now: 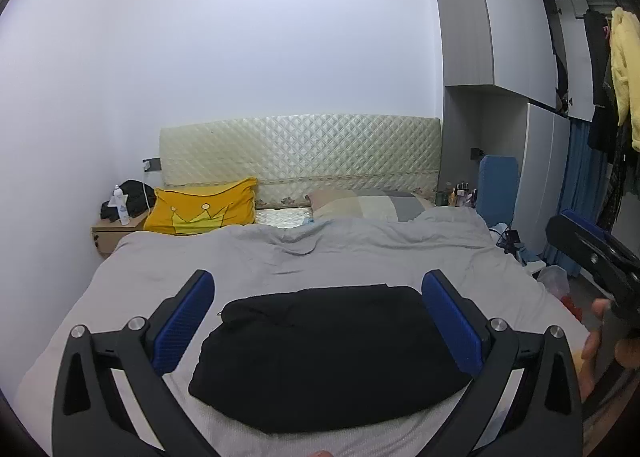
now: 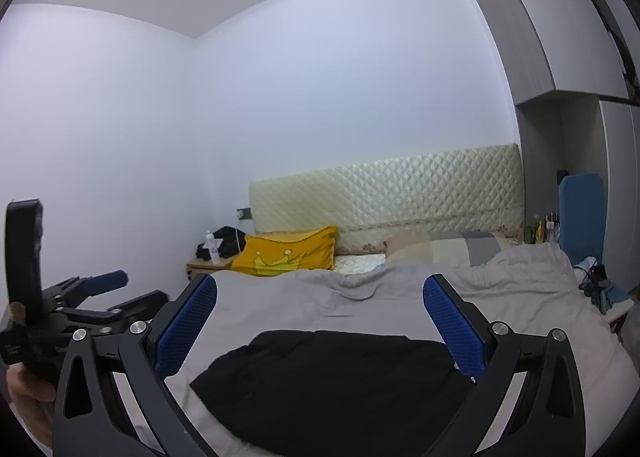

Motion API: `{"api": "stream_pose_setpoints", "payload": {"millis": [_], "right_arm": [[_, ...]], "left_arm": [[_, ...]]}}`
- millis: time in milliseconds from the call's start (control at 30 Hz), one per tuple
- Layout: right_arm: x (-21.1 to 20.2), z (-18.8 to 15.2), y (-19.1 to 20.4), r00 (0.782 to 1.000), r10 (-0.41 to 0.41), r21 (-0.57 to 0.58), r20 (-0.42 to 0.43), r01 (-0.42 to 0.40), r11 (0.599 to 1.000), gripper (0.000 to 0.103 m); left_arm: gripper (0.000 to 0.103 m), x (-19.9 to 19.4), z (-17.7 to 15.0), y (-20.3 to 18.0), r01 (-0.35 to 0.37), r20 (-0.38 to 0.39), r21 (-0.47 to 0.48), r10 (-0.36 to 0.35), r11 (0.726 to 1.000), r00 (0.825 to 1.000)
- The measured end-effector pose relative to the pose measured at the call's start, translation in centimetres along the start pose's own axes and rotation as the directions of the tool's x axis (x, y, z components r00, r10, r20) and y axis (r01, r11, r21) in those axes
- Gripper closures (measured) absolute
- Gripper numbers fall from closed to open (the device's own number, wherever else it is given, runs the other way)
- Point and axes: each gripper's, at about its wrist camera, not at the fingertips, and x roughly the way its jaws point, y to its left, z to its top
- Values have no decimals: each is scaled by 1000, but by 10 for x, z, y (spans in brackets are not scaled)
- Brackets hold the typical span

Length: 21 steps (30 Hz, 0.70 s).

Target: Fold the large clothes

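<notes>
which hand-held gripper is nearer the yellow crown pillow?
Left, likely. The yellow crown pillow lies at the bed's far left. The left hand-held gripper sits on that side, open above the black garment; the right hand-held gripper is open farther right.

Your black garment (image 1: 332,357) lies on a plain grey bedsheet (image 1: 280,257). Both your tongs, left (image 1: 318,321) and right (image 2: 320,327), have blue textured pads on black frames. At the far left you see a yellow pillow (image 1: 204,209) printed with a paler crown. The headboard (image 1: 300,153) is cream, quilted in diamonds. At the far right hangs a yellow jacket (image 1: 624,69).
</notes>
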Motion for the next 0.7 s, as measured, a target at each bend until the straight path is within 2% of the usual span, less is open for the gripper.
{"api": "stream_pose_setpoints", "payload": {"millis": [167,433,700], "right_arm": [[-22,-18,12,1000,0,-14,-6,0,1000,0],[-45,-60,12,996,-12,39,-86,15,999,0],[-41,-96,8,987,-36,49,-158,44,998,0]], "left_arm": [[0,-15,-14,-7,17,-20,-22,-17,1000,1000],[0,-17,-45,-10,3,-100,-57,-9,998,995],[0,-11,-75,-23,-17,-162,-57,8,998,987]]}}
